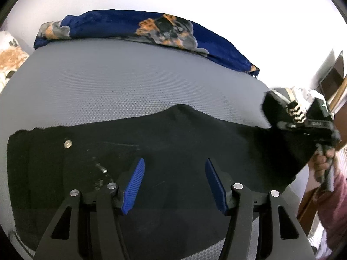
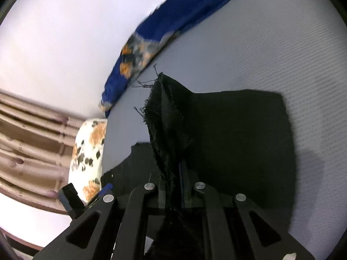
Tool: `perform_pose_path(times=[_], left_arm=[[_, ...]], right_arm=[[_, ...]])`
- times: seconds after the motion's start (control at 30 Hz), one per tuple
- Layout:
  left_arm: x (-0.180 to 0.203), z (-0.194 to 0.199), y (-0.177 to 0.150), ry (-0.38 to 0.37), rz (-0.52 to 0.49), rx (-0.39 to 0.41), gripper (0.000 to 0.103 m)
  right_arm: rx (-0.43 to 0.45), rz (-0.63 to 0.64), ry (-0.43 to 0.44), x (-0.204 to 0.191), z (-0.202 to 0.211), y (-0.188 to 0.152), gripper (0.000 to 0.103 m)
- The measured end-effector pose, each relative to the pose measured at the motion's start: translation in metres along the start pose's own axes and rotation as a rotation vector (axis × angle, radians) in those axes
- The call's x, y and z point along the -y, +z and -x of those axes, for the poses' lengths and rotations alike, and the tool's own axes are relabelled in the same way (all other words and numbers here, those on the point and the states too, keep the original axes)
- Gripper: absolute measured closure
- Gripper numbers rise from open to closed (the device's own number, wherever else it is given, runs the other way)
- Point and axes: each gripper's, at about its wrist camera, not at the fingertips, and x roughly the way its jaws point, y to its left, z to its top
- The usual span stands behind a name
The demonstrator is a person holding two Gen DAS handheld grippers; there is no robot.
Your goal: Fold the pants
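Black pants lie spread across a grey mattress, waist button at the left. My left gripper hovers over the middle of them, its blue pads apart with nothing between. At the right edge of the left wrist view the right gripper lifts the leg end. In the right wrist view the right gripper is shut on the frayed hem of the black pants, which stands up out of its fingers. The rest of the leg trails over the mattress.
A blue blanket with orange and grey print lies along the mattress's far edge by a white wall. A white and orange patterned pillow sits at one end. A beige curtain hangs beyond. A hand in a pink sleeve holds the right gripper.
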Motion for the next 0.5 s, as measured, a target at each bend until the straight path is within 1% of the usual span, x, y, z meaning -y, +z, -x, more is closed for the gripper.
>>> perform_pose_path(times=[0.1, 0.23, 0.33, 0.37, 0.4, 0.43, 0.47, 0.5], left_arm=[[-0.012, 0.004, -0.004, -0.017, 0.027, 0.002, 0.044], [-0.018, 0.008, -0.005, -0.038, 0.033, 0.002, 0.044], [-0.018, 0.008, -0.003, -0.08, 0.033, -0.004, 0.044], [-0.017, 0.008, -0.002, -0.093, 0.034, -0.008, 0.044], [-0.016, 0.006, -0.001, -0.11, 0.035, -0.014, 0.044], [-0.013, 0.005, -0.002, -0.125, 0.033, -0.019, 0.044], [-0.011, 0.004, -0.001, -0.14, 0.031, -0.024, 0.044], [-0.009, 0.002, -0.001, -0.15, 0.031, -0.028, 0.044]], right_arm=[[-0.06, 0.055, -0.039, -0.017, -0.041, -0.003, 0.095], [-0.137, 0.122, -0.065, -0.037, -0.082, -0.024, 0.095], [-0.163, 0.24, -0.159, -0.058, -0.106, -0.039, 0.094], [-0.169, 0.279, -0.193, -0.063, -0.113, -0.044, 0.091], [-0.176, 0.296, -0.203, -0.066, -0.118, -0.047, 0.09], [-0.181, 0.3, -0.197, -0.069, -0.122, -0.05, 0.083], [-0.179, 0.297, -0.186, -0.071, -0.123, -0.051, 0.073], [-0.181, 0.294, -0.159, -0.074, -0.123, -0.053, 0.068]])
